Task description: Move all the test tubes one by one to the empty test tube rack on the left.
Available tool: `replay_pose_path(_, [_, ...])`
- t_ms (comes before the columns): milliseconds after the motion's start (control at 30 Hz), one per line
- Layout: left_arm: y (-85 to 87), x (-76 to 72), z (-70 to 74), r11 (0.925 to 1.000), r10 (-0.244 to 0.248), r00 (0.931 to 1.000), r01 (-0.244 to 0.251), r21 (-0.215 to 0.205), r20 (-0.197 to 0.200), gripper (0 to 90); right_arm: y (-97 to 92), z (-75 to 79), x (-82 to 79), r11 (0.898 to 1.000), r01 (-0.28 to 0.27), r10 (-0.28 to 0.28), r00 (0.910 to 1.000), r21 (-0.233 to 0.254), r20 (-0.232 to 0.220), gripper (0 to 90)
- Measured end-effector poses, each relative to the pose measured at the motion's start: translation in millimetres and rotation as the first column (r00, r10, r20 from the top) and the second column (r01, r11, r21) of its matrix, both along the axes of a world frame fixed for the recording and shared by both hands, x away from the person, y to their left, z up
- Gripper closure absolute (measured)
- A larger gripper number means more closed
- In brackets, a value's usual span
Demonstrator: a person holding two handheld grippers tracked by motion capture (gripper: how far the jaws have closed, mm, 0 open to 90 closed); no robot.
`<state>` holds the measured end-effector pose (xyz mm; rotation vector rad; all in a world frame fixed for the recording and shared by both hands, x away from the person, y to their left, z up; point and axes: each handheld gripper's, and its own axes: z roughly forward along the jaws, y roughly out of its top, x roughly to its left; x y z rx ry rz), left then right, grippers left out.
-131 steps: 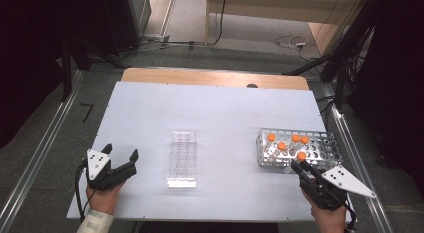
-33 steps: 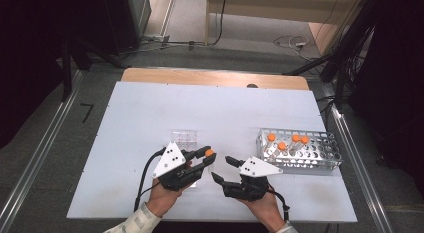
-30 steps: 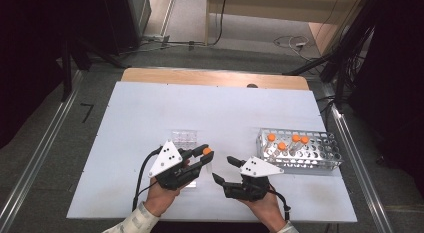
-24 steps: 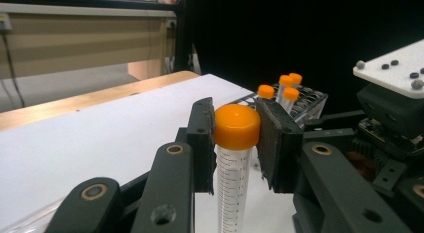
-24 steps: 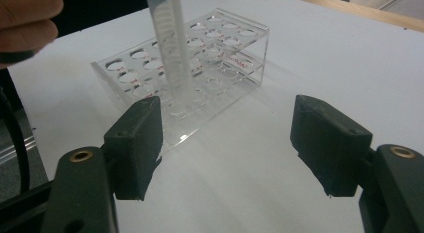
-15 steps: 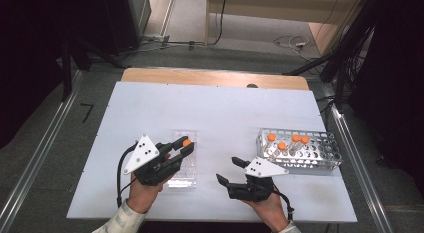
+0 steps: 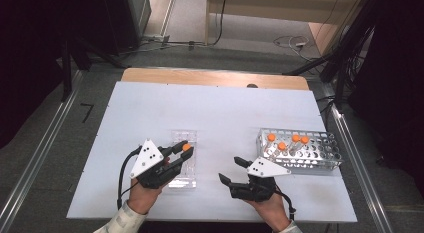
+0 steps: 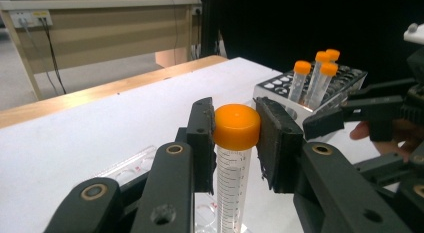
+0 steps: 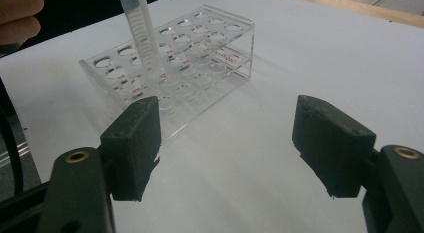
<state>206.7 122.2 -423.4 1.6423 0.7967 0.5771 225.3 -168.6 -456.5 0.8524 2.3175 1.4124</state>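
Note:
My left gripper (image 7: 185, 149) is shut on the orange cap of a clear graduated tube (image 8: 236, 125), and holds it upright over the clear plastic rack (image 7: 187, 176) at the table's front middle. In the right gripper view the tube (image 9: 142, 38) comes down from above and its lower end reaches into a hole of the clear rack (image 9: 200, 53). My right gripper (image 7: 233, 170) stands open to the right of that rack, just above the table, with nothing between its pads (image 9: 132, 143).
A grey perforated rack (image 7: 320, 158) at the right holds several orange-capped tubes (image 8: 315, 78). The white tabletop (image 7: 215, 113) stretches bare behind both racks, with a wooden strip (image 7: 210, 78) along its far edge.
My left gripper has carried the tube leftward, away from the right gripper, and now holds it over the clear rack. The right gripper has hardly moved.

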Motion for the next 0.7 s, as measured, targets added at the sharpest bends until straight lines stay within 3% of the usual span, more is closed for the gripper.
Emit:
replay_pose_path(300, [-1.5, 1.8, -13.6, 0.9994, -0.003, 0.9994, 0.004, 0.034, -0.035, 69.2, -0.4, -0.4, -0.9, 1.0, 0.006, -0.006, 1.0, 0.0, -0.007, 26.0])
replay_pose_path(700, [-0.2, 3.7, -16.5, 0.9997, -0.016, 0.9981, 0.017, 0.019, -0.06, 58.3, -0.1, -2.1, -0.8, 1.0, 0.004, -0.004, 1.0, -0.007, -0.007, 26.1])
